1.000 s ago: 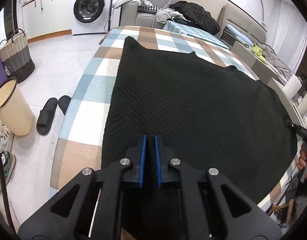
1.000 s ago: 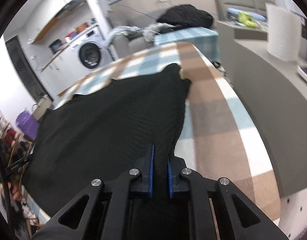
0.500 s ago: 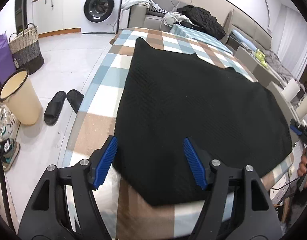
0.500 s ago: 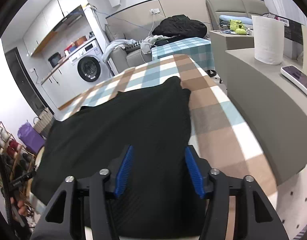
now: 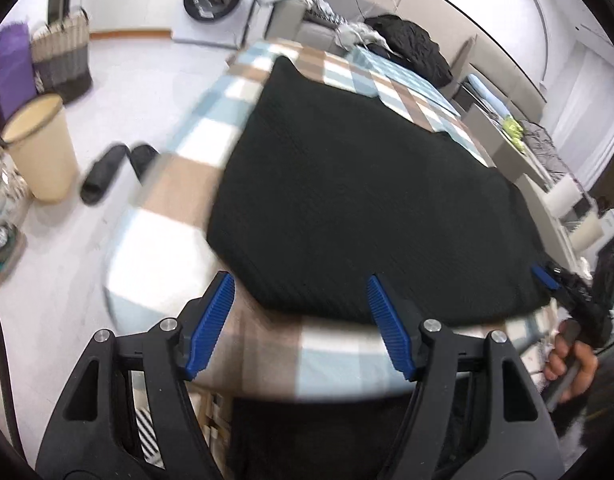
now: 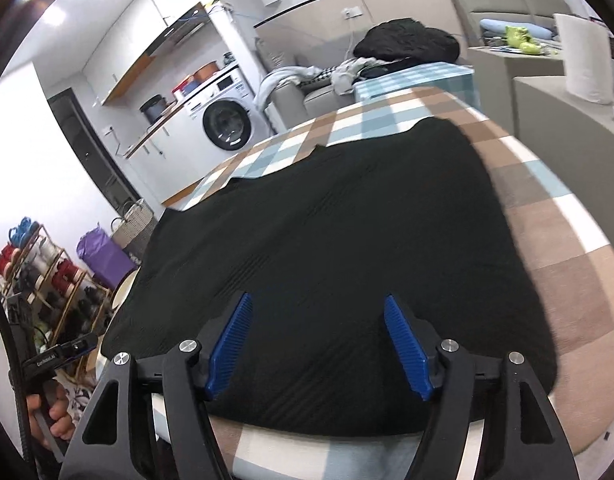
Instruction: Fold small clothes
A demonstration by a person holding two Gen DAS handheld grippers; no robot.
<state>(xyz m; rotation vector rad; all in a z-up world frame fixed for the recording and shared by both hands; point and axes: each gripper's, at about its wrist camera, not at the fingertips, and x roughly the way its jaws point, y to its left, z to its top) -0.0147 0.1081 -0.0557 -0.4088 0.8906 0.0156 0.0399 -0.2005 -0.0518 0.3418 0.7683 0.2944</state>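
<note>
At the near edge of the checked blue, brown and white tablecloth (image 5: 179, 256), the left gripper (image 5: 299, 324) hangs with jaws wide and empty. The right gripper (image 6: 319, 348) is opening, nothing pinched. Beyond them the black textured knit garment (image 5: 367, 200) lies flat on that cloth. Left of the table stand a cream bin (image 5: 43, 148) and black slippers (image 5: 107, 172); far behind, a white washing machine (image 5: 215, 0).

Both grippers let go of the black cloth (image 5: 367, 184): the left gripper (image 5: 303, 320) now gapes clear of its near hem, the right gripper (image 6: 319, 344) is opening above it, both drawn back.
</note>
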